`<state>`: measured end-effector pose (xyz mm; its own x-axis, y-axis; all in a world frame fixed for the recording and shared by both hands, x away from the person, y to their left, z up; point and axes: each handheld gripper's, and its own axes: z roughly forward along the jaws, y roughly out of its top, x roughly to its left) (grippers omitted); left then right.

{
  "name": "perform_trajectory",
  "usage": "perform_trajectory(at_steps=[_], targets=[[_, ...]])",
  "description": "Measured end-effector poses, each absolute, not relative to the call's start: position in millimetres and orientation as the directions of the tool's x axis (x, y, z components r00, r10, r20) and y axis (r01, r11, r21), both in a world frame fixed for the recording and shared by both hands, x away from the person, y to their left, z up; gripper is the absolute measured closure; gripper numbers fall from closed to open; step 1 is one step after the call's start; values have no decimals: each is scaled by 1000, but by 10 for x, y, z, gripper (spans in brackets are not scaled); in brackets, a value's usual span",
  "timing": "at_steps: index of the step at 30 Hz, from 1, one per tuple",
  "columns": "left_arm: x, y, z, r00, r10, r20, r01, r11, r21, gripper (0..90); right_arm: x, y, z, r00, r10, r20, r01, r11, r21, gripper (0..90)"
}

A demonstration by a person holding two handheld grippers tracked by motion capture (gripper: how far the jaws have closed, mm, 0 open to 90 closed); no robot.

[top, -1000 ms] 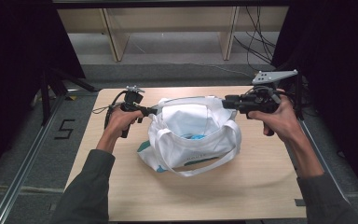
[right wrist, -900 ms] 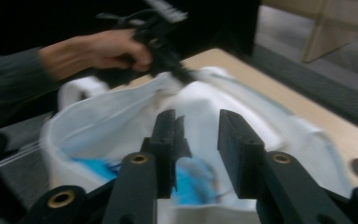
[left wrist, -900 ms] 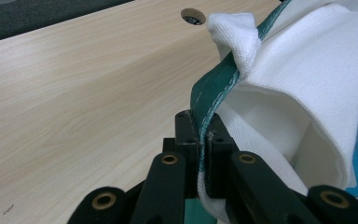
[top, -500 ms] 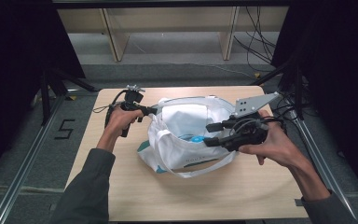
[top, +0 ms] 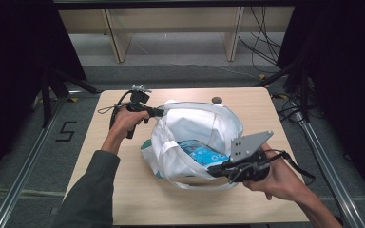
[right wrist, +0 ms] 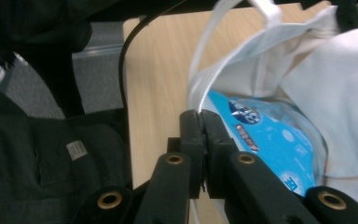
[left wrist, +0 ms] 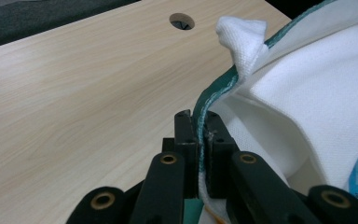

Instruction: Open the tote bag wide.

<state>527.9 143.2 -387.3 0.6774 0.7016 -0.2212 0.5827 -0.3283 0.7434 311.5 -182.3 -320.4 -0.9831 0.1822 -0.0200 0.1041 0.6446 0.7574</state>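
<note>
A white bag with a green-trimmed rim lies near the middle of the table, its mouth open and facing up. A blue packet lies inside it, toward the near right of the opening. 2 white handles show: 1 arches over the far side of the mouth, the other loops out along the near side onto the wood.

The left gripper sits at the bag's far left corner. In the left gripper view its jaws are closed on the rim: the green edge runs straight up between the 2 black pads, and the white cloth spreads away to the right of them. A small fold of cloth stands up farther along the rim, and a round hole in the table lies beyond it.

The right gripper is at the bag's near right side, held low and pointing left along the near edge. Its jaws have just been closing and now stand together. In the right gripper view the pads meet just left of the packet, beside the near rim; a thin white strip runs below them, but whether any cloth is pinched between them I cannot tell. The near handle curves up past the tips.
</note>
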Motion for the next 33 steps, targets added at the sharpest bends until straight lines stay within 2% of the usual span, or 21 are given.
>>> perform_trajectory(at_steps=[3,6,7,8,11,16,21,25,28,33], targets=[[5259,1413,-3838,679,708,-194,573,-347,742,855,3090,-1811,-3207,-979,200,-37,101,637,764,895],[5219,1470,-3781,656,724,-211,577,-301,759,817,3198,-1841,-3137,-969,246,-38,120,596,794,896],[5219,1470,-3781,656,724,-211,577,-301,759,765,3239,-1844,-3116,-965,257,-43,121,589,799,897],[5184,1525,-3746,628,725,-281,598,-219,771,691,3282,-1846,-3091,-963,267,-40,128,585,801,897],[5092,1629,-3630,608,724,-325,597,-147,789,526,3410,-1856,-3017,-959,281,-20,145,553,820,897],[4876,1826,-3405,627,699,-345,549,-81,832,398,3540,-1842,-2899,-951,308,-37,134,515,847,898],[4674,2055,-3437,644,689,-332,522,-79,849,360,3681,-1850,-2780,-939,341,-33,151,498,854,899],[4424,2225,-3822,647,671,-363,554,-86,828,337,3819,-1818,-2727,-930,366,-45,145,475,868,899],[4261,2207,-4074,671,638,-378,556,-97,825,309,3915,-1806,-2690,-922,385,-36,160,465,871,899],[4027,1954,-4313,734,597,-325,522,-188,832,271,4029,-1776,-2628,-916,398,-44,161,468,869,899]])
